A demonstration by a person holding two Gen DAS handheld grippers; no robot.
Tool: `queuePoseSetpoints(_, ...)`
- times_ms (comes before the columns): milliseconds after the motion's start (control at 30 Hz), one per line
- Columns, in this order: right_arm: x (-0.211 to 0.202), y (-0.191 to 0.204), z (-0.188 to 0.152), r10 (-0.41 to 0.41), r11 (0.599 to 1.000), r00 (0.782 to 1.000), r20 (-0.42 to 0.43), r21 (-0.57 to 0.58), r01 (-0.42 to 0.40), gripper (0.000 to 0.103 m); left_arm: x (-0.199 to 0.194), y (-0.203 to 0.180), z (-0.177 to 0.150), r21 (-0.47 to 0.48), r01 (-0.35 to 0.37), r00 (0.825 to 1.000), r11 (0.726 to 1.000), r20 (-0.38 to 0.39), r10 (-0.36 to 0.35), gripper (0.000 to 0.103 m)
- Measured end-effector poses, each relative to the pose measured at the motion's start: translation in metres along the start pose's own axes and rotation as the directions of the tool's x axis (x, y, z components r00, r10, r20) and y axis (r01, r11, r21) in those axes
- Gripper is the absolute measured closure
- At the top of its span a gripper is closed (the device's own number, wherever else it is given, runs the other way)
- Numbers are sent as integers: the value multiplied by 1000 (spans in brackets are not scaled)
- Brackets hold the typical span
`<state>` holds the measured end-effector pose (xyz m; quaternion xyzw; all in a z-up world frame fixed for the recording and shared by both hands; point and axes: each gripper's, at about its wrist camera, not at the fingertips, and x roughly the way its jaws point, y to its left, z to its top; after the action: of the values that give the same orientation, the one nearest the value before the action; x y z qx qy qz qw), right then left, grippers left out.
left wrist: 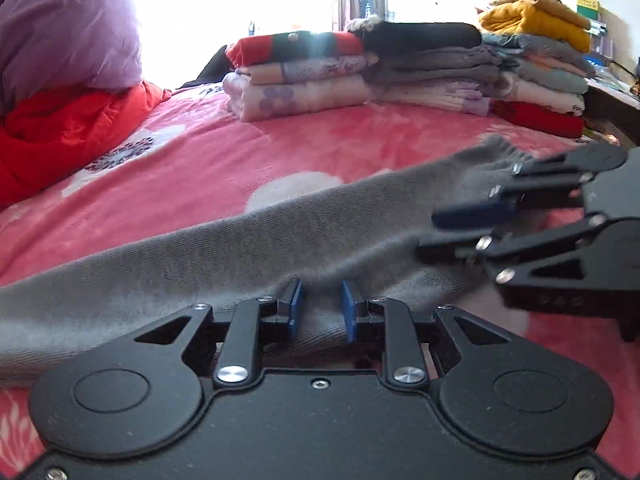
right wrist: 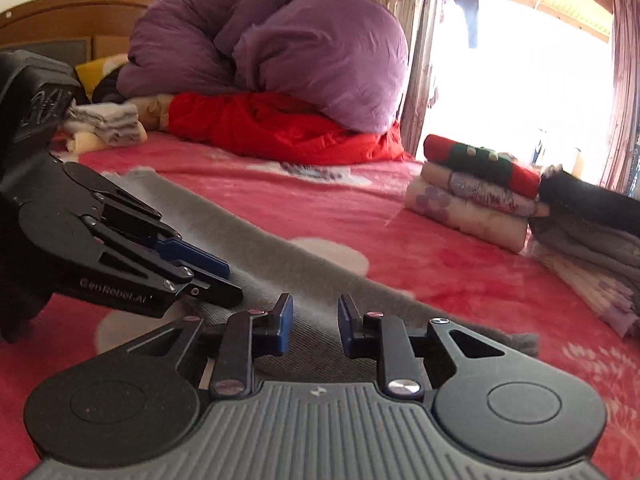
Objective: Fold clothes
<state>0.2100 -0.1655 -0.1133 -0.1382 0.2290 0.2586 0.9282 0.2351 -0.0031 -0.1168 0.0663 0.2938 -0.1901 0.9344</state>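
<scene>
A long grey garment (left wrist: pixel 248 240) lies stretched across the pink floral bedspread (left wrist: pixel 240 148); it also shows in the right wrist view (right wrist: pixel 280 264). My left gripper (left wrist: pixel 322 304) sits low over its near edge, jaws a little apart with grey cloth between the blue pads. My right gripper (left wrist: pixel 444 228) comes in from the right, jaws apart, over the garment's right part. In the right wrist view my right gripper (right wrist: pixel 314 320) is open above the cloth and the left gripper (right wrist: pixel 228 280) reaches in from the left.
Stacks of folded clothes (left wrist: pixel 400 72) stand at the far side of the bed, also in the right wrist view (right wrist: pixel 480 196). A purple duvet (right wrist: pixel 280 52) on a red quilt (right wrist: pixel 280 128) lies by the headboard. A bright window (right wrist: pixel 520 80) is behind.
</scene>
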Motion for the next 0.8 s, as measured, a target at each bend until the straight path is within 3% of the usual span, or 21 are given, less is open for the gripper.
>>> queuePoseSetpoints(33,14,-6,-3,1,1000,999,-52,22,0,77,1,0,2,3,2,1000,1000,-7,-2,82)
queuePoseSetpoints(133,26,-31,-6,54,986,996,-67,160,-43,75,-1,0,2,13,15,1000,1000,-12,-14,82)
queuePoseSetpoints(233,13,-26,-5,16,996,998,-59,92,-10,72,-5,2,2,7,32,999,999,-4,-32,82)
queuePoseSetpoints(367,-22,-44,-4,-38,993,999,10,115,36,71,-11,-3,5,21,23,1000,1000,-22,-22,76)
queuePoseSetpoints(433,-26,-61,-13,-91,991,995,-27,96,93,71,-9,-4,3,30,16,999,999,-31,-15,76)
queuePoseSetpoints(500,-13,-89,-25,-121,986,989,-79,104,129,83,-7,-2,3,21,19,999,1000,-35,-19,73)
queuePoseSetpoints(567,-5,-116,-35,-109,959,991,-79,254,125,103,-7,2,3,5,33,999,999,-35,-33,73)
queuePoseSetpoints(633,-4,-117,-37,-118,952,990,-82,273,136,103,-13,6,5,1,50,998,999,-35,-50,72)
queuePoseSetpoints(733,-10,-90,-28,-182,973,979,-88,125,192,100,-26,16,13,-53,68,998,996,18,-68,62)
queuePoseSetpoints(800,-7,-91,-28,-183,974,979,-91,117,193,99,-27,19,17,-99,104,994,990,44,-100,62)
